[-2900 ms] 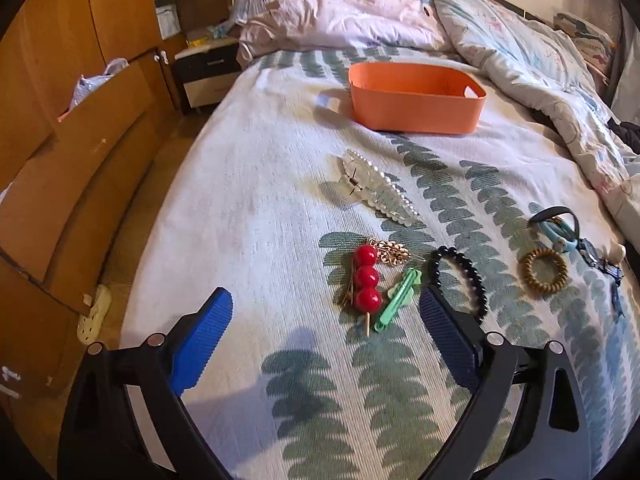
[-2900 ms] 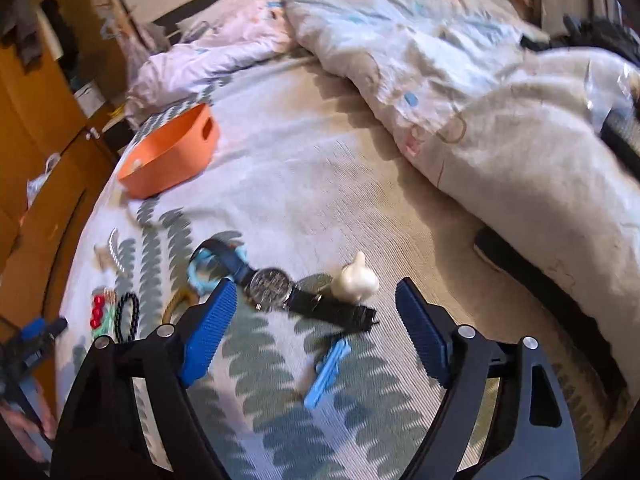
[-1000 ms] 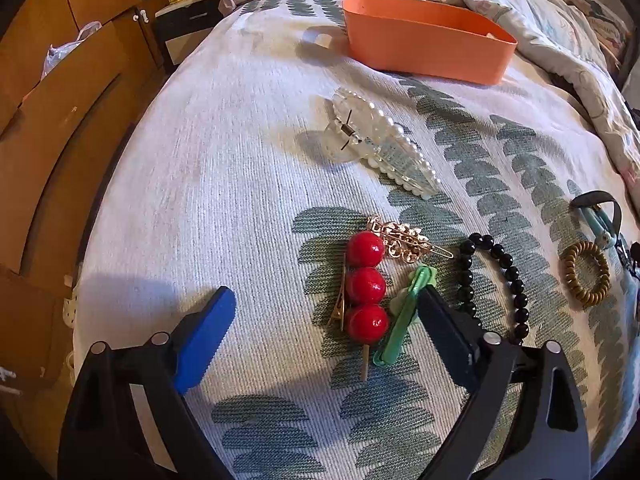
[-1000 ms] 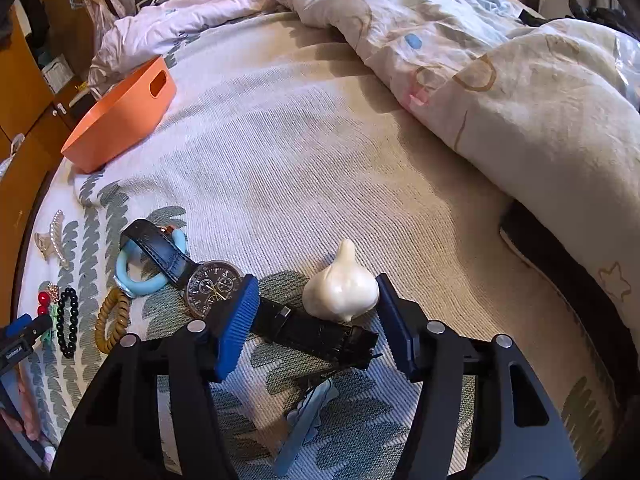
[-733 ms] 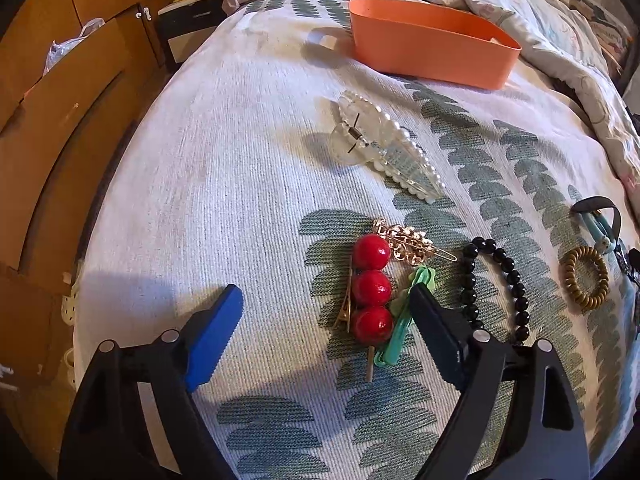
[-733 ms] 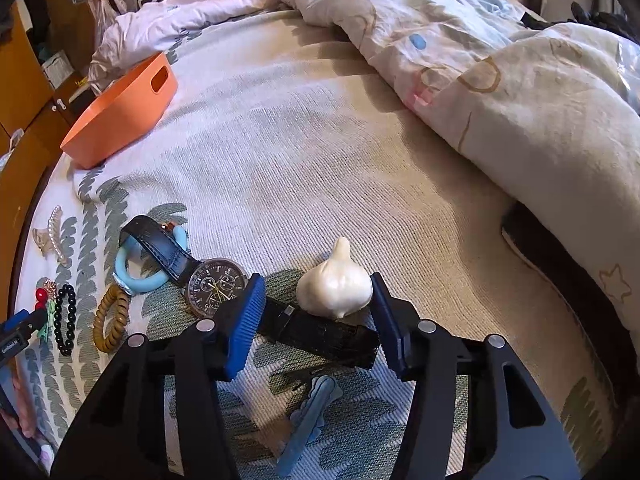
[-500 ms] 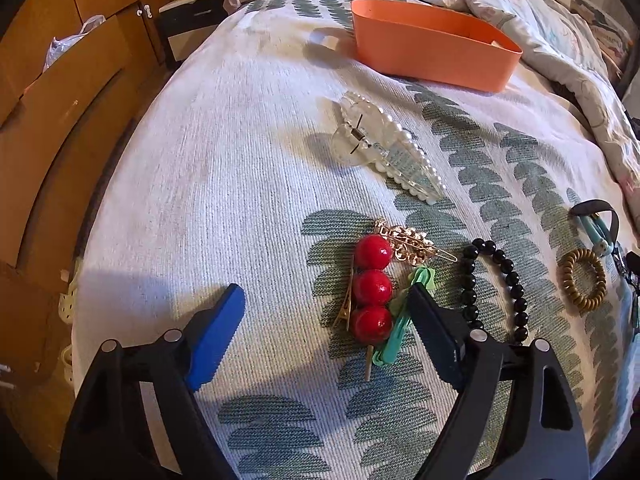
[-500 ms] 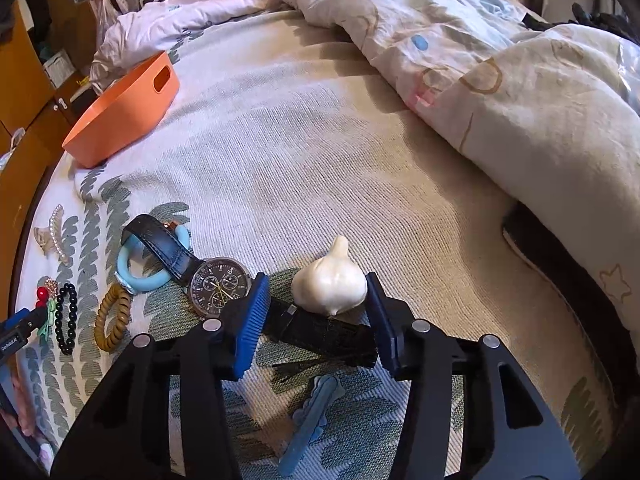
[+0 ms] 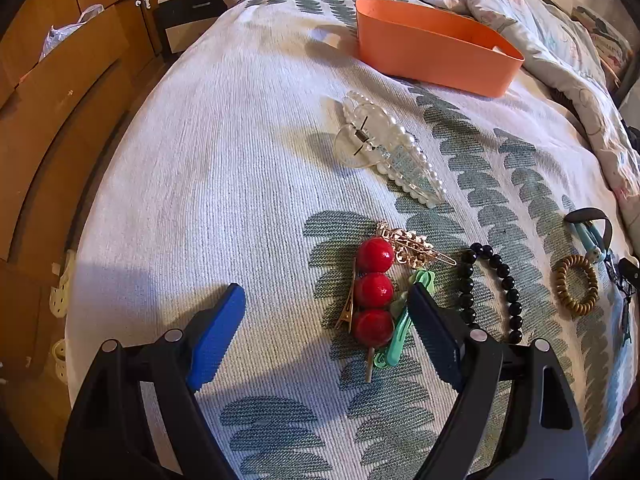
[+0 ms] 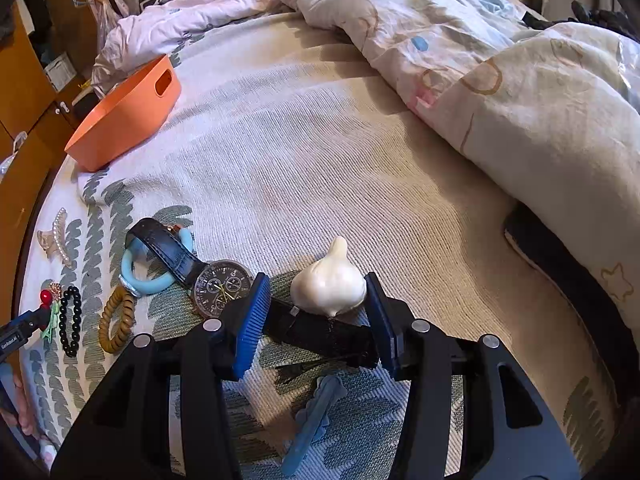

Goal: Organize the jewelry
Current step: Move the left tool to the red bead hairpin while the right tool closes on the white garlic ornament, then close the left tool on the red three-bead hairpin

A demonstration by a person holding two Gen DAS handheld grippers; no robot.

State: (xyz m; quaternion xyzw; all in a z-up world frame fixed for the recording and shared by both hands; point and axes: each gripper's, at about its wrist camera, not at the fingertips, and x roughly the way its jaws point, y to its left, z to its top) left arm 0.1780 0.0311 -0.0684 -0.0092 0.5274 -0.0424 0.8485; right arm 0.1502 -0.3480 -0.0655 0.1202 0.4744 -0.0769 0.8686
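Clip (image 9: pixel 372 294), red-beaded, on bedspread (image 9: pixel 224 184) between left gripper's (image 9: pixel 325 334) spread jaws, untouched. Looks light, beads slick: pinch across metal spine. Right gripper (image 10: pixel 316 312) brackets garlic-shaped piece (image 10: pixel 329 286); contact unclear.

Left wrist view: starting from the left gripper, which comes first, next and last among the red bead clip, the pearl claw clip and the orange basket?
From the left gripper:
1. Red bead clip, between the fingers, by the right one.
2. Pearl claw clip, farther up the bed.
3. Orange basket, at the far end, near the pillows.
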